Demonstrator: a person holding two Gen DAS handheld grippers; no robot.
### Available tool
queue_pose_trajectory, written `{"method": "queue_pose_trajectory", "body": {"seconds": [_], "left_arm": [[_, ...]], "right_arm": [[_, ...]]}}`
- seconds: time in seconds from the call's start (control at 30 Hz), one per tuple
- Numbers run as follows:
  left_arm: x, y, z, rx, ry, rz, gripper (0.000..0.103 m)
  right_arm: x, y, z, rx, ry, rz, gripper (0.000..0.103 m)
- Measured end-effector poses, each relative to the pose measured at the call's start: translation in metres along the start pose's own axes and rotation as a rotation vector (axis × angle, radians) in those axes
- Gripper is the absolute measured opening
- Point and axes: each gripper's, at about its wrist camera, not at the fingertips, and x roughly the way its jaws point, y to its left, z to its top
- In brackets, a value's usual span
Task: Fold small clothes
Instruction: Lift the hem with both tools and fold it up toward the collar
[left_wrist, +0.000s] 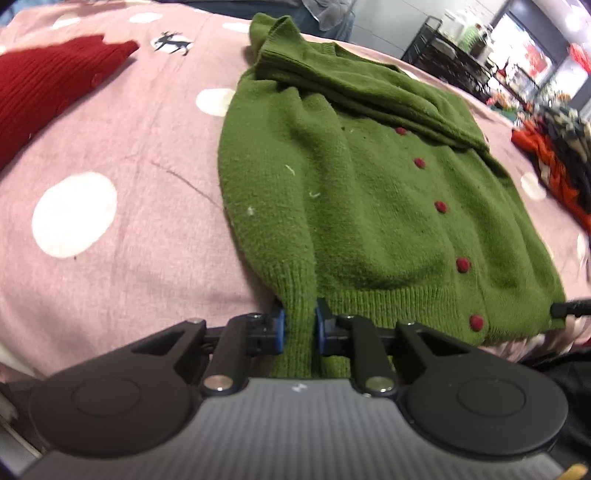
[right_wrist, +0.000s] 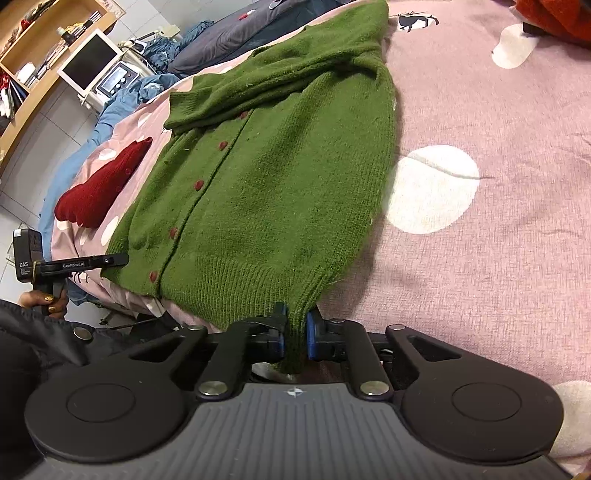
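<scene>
Both pairs of fingers are clamped on the green cardigan (left_wrist: 332, 206). Our left gripper (left_wrist: 300, 326) pinches a ribbed cuff between its blue-padded fingers (left_wrist: 280, 328); our right gripper (right_wrist: 295, 330) grips the ribbed hem corner at the other side. We see the cardigan lying flat on the pink bedspread (left_wrist: 129, 229) with white dots, buttoned front up, a row of dark red buttons (left_wrist: 440, 206) running down its middle, and one sleeve folded across the chest near the collar. A red knitted garment (left_wrist: 44, 88) lies on the bed beside it, apart. From the right wrist view, our left hand (right_wrist: 50, 299) holds its gripper's handle near the hem.
</scene>
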Motion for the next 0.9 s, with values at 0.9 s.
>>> {"method": "queue_pose_trajectory", "body": {"seconds": [0.9], "left_arm": [[-0.009, -0.032, 0.119, 0.071, -0.267, -0.006, 0.015]], "right_arm": [[-0.023, 0.005, 0.103, -0.111, -0.219, 0.092, 0.014]]}}
